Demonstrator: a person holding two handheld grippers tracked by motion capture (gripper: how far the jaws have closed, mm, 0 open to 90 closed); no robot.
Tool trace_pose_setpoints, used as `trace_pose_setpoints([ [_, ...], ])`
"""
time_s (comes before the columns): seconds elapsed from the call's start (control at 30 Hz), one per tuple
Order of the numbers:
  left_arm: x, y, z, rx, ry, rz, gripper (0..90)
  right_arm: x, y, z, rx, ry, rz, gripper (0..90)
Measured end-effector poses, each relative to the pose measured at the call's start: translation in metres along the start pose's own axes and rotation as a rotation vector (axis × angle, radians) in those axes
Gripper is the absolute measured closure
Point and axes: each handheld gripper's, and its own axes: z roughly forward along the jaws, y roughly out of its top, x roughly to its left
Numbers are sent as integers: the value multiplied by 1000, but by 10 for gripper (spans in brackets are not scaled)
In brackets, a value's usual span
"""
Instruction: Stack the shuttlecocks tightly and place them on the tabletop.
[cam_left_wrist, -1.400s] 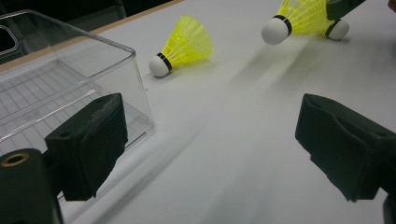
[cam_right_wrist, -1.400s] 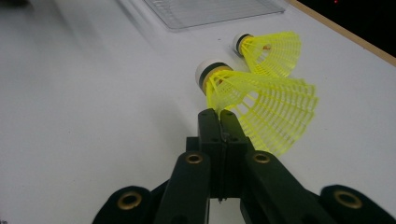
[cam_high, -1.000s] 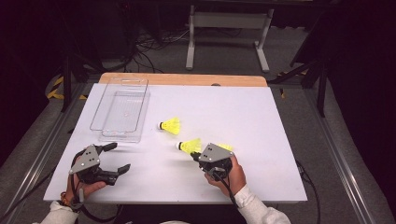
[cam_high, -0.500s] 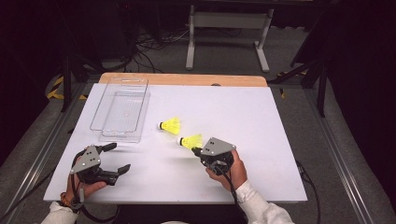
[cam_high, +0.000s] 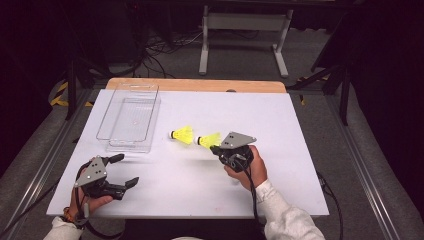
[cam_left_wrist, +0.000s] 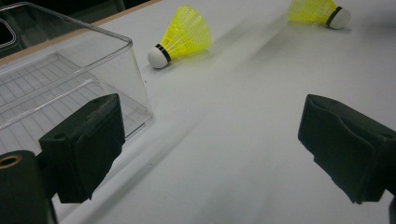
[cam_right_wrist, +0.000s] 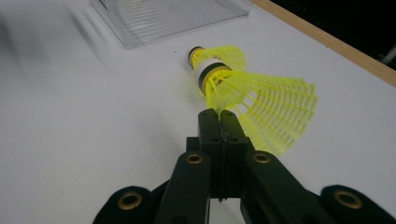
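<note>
From the high view, nearest the person, the left gripper (cam_high: 122, 172) rests low at the near left of the white tabletop (cam_high: 300, 130), its jaws spread wide with nothing between them. The left gripper view confirms this: the two black jaws stand far apart over bare white surface, and past them the rounded corner of the clear plastic tray (cam_left_wrist: 70, 70) sits just beside the left jaw.

Farther in and to the right, the right gripper (cam_high: 216, 148) is held in the person's right hand (cam_high: 250, 170), its jaws clenched on the held shuttlecock (cam_high: 209, 139). From above it is hard to tell where the jaws bite; the right gripper view settles it, showing the jaw tips (cam_right_wrist: 217, 114) pressed together on the edge of the yellow mesh skirt, near its narrow end, with the white cork and black band pointing away from the gripper. Whether this shuttlecock clears the tabletop I cannot tell.

Just beyond it lies the second shuttlecock (cam_high: 182, 134), on its side on the tabletop, cork toward the tray. In the right gripper view it is mostly hidden behind the held one; the left gripper view shows it plainly (cam_left_wrist: 182, 37), apart from the tray.

Farthest, the tray (cam_high: 131, 117) stands at the left, running toward the wooden back edge (cam_high: 195, 85)
</note>
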Motion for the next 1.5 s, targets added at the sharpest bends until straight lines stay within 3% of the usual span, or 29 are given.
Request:
trace_pose_setpoints([
  [0.2, 0, 1, 1, -6, -3, 8, 77, -15, 7, 13, 49, 15, -5, 900],
  [0.3, 0, 1, 1, 1, -6, 8, 77, -19, 10, 22, 90, 15, -52, 900],
  [0.43, 0, 0, 0, 2, -4, 10, 77, -23, 15, 34, 118, 41, -71, 900],
  [0.87, 0, 0, -1, 2, -12, 18, 78, -33, 28, 64, 177, 76, -74, 900],
  [1.5, 0, 0, -3, 9, -23, 26, 77, -25, 41, 94, 244, 115, -110, 900],
])
